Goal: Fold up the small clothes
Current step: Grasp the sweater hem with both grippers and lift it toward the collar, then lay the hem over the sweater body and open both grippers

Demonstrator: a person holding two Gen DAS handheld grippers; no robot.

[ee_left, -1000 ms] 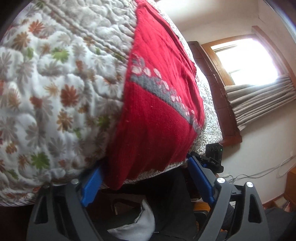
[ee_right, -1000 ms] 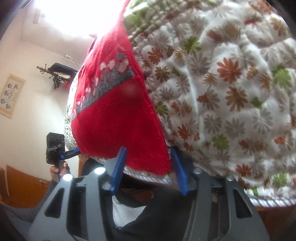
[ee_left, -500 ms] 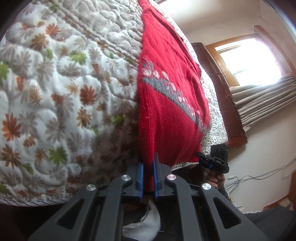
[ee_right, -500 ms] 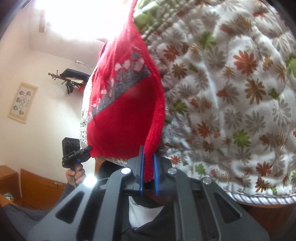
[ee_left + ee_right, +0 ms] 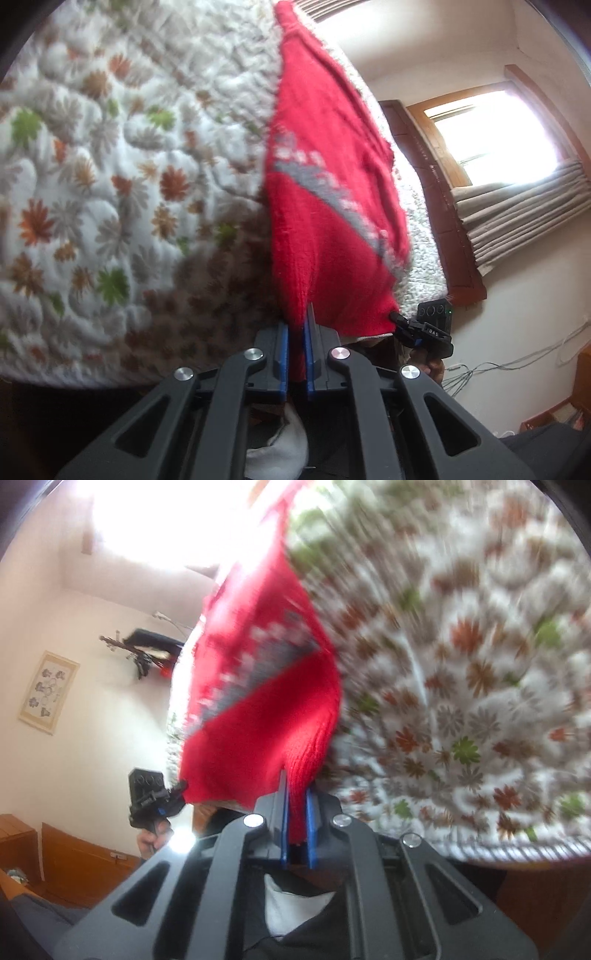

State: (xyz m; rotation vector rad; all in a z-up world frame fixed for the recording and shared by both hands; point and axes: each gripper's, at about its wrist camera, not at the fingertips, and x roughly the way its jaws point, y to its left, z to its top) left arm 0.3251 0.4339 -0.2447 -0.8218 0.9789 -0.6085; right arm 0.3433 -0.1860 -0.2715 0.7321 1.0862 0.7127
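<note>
A small red knitted sweater [image 5: 325,206] with a grey and white patterned band lies on a flowered quilt [image 5: 110,184]. My left gripper [image 5: 295,332] is shut on the sweater's near left hem corner, which is raised off the quilt. My right gripper [image 5: 297,805] is shut on the near right hem corner of the sweater [image 5: 258,709], also lifted. Each gripper shows in the other's view at the far corner: the right gripper [image 5: 430,326] and the left gripper [image 5: 155,797]. The hem hangs between them above the quilt [image 5: 461,683].
The quilt's near edge runs just in front of the grippers. A dark wooden frame [image 5: 443,206], a bright window and curtains [image 5: 517,210] stand to the right. A framed picture [image 5: 48,690] and wooden furniture [image 5: 55,853] are on the left. A person's dark clothing sits below the grippers.
Both grippers went from open around the hem corners to shut on them, then lifted the hem up off the quilt and away from its near edge.
</note>
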